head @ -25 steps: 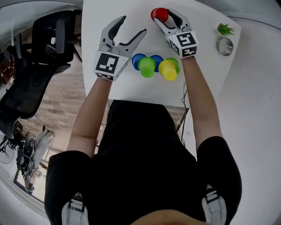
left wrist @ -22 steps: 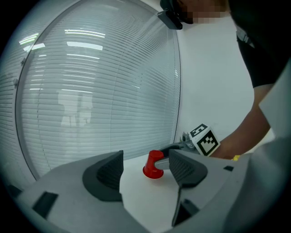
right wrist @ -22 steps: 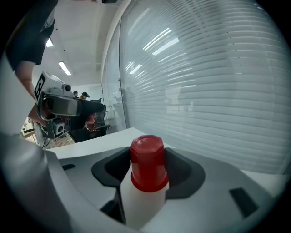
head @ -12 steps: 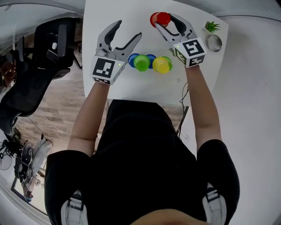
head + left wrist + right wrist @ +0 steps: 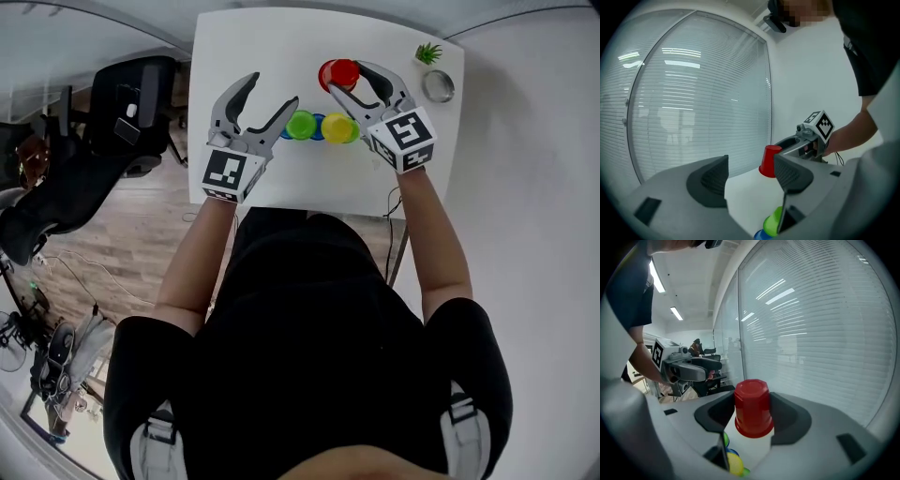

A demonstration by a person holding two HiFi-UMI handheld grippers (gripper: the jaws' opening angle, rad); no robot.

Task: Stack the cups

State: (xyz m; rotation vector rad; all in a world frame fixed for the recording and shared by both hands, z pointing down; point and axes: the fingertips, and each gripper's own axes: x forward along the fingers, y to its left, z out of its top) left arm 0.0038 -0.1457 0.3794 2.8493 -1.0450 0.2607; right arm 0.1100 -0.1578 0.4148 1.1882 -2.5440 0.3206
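Gripping the upturned red cup (image 5: 752, 408) from both sides, the right gripper (image 5: 345, 79) had its jaws set fairly wide, both pads against the cup's wall. The cup was at the far part of the white table (image 5: 253, 37). Whether its rim rested on the top or hung just clear could not be told from any view.

The left gripper (image 5: 273, 91) had its jaws wide apart with nothing between them (its own view showed only bare table top in the gap, and the red cup well beyond the pads).

Between the two grippers was a row of upturned cups: a green cup (image 5: 301, 125), a yellow cup (image 5: 337, 128), and a blue cup (image 5: 319, 119) mostly hidden behind them. A second green edge showed past the yellow one. How many cups were nested was not readable.

A small plant (image 5: 428, 52) and a metal ring (image 5: 438, 86) were at the far right corner.
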